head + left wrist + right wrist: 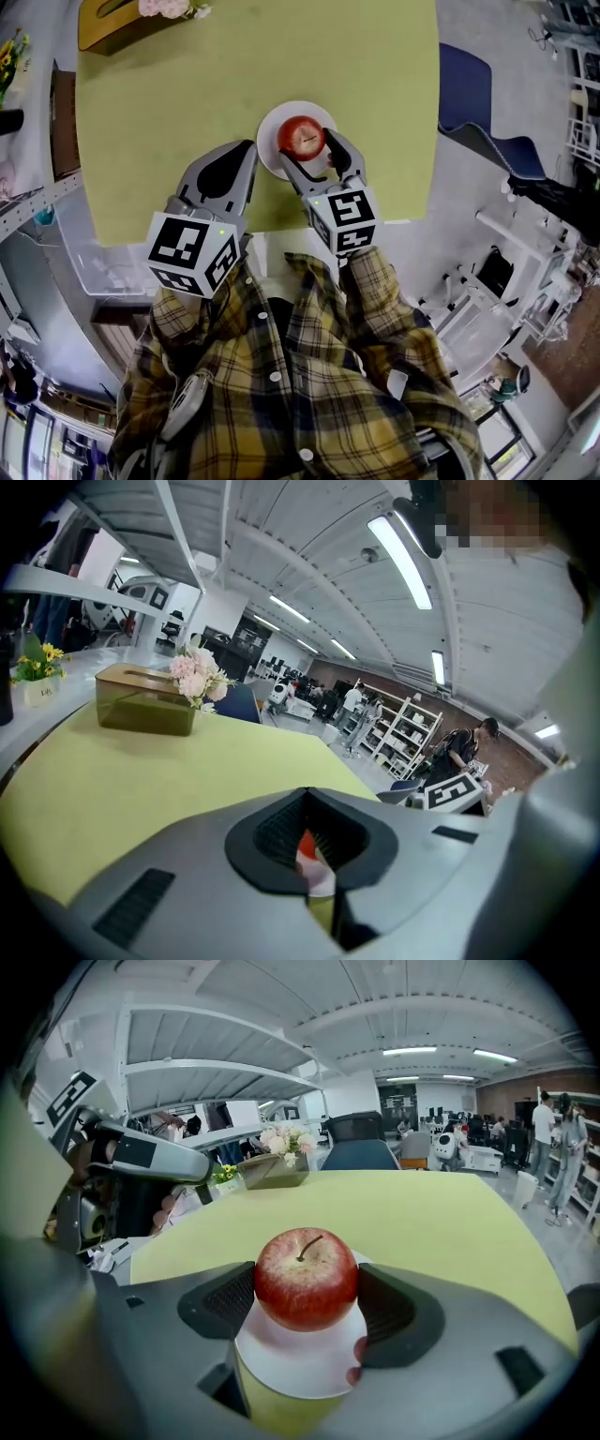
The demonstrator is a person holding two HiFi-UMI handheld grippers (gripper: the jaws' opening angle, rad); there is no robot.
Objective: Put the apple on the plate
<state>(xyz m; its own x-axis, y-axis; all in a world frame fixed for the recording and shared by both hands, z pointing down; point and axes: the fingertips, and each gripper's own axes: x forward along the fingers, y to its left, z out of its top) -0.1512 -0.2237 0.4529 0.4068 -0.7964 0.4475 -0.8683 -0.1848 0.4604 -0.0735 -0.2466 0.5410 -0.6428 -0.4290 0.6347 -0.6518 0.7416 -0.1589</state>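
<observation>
A red apple point(302, 138) rests over the middle of a small white plate point(270, 124) near the front edge of the green table point(169, 112). My right gripper point(314, 150) is shut on the apple point(306, 1279), one pad pressed to each side, with the plate point(300, 1368) just beneath; I cannot tell whether the apple touches it. My left gripper point(246, 150) sits just left of the plate, shut and empty. Through its narrow slit point(314, 841) a sliver of apple point(305, 847) and plate point(322, 878) shows.
A brown tissue box with pink flowers point(117, 21) stands at the table's far left corner. A blue chair point(473, 94) is off the right side. A clear bin point(103, 272) sits below the table's front left.
</observation>
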